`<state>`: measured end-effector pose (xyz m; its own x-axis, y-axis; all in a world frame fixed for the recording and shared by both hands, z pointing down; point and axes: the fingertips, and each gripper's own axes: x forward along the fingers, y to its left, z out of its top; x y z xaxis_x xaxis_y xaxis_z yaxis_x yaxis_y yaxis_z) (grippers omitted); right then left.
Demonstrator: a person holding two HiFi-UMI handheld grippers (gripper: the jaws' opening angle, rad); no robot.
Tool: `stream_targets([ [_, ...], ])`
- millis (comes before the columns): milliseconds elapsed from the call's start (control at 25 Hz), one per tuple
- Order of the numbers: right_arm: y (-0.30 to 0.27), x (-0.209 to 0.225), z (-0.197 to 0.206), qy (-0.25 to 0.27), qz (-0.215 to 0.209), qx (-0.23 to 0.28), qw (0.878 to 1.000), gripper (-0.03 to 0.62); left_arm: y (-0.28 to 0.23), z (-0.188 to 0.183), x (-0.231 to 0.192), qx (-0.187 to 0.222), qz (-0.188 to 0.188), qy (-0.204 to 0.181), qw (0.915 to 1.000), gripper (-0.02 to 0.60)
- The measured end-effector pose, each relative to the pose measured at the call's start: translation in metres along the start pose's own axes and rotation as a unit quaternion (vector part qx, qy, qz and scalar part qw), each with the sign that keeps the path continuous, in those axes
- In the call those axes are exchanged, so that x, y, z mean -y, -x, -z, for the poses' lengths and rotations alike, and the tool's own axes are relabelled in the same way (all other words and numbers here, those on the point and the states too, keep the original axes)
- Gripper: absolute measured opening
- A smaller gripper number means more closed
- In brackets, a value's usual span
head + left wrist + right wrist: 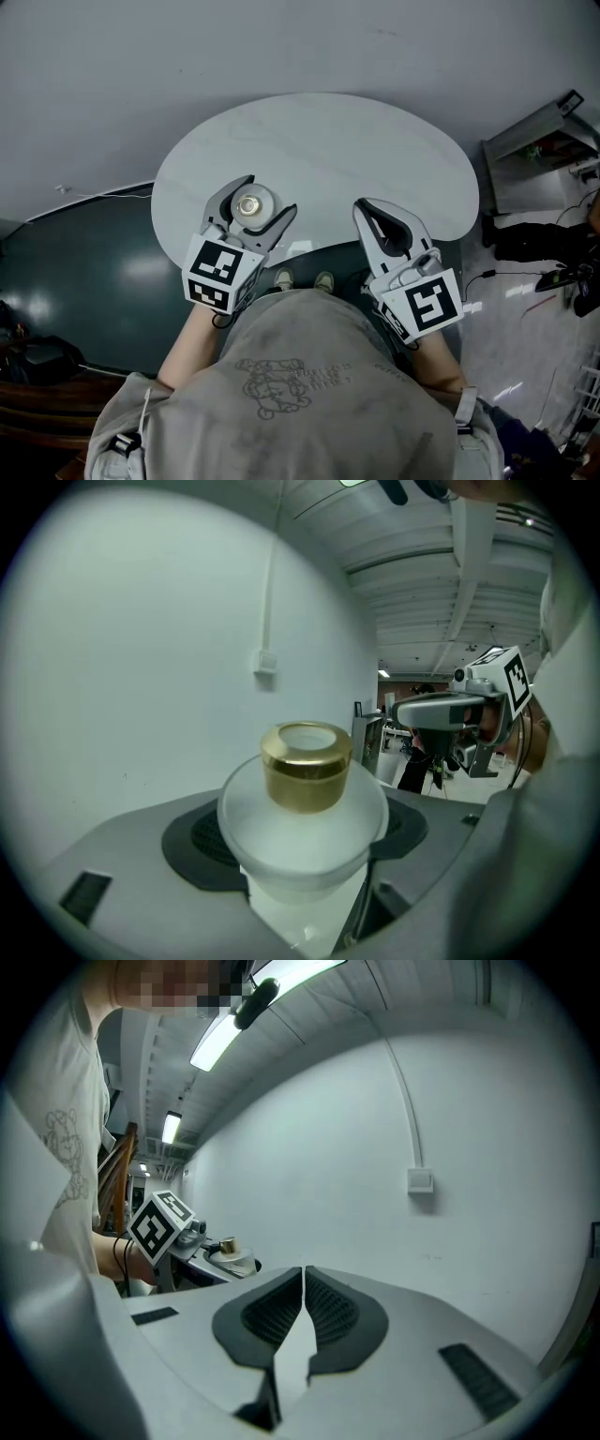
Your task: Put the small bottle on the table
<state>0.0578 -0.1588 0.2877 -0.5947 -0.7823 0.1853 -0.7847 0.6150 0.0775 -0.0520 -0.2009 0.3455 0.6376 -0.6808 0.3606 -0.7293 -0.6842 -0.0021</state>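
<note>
A small frosted white bottle (251, 204) with a gold cap (306, 766) stands upright between the jaws of my left gripper (271, 193), which is shut on its round body (305, 841). It is over the near left part of the round white table (375, 141); whether its base touches the top is hidden. My right gripper (363, 206) is over the table's near edge to the right, shut with its ribbed pads (323, 1307) pressed together on nothing. The right gripper view shows the held bottle (229, 1247) off to the left.
The person's shoes (302, 279) show under the table's near edge. A grey cabinet (539, 136) and black cables and gear (553, 258) lie on the floor to the right. A plain white wall with a switch box (421, 1181) is behind the table.
</note>
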Motion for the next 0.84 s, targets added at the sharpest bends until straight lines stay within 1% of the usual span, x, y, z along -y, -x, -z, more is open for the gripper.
stream_targets([
  [320, 0.003, 0.002, -0.001, 0.002, 0.007, -0.002, 1.0, 0.032, 0.01, -0.003, -0.001, 0.004, -0.004, -0.005, 1.0, 0.347],
  [640, 0.002, -0.002, -0.003, 0.007, 0.014, 0.001, 1.0, 0.032, 0.016, -0.01, -0.003, 0.017, 0.002, -0.014, 0.9998, 0.347],
  [840, 0.0, -0.001, -0.004, 0.008, 0.015, -0.002, 1.0, 0.032, 0.015, -0.012, -0.004, 0.016, 0.006, -0.02, 0.9997, 0.347],
])
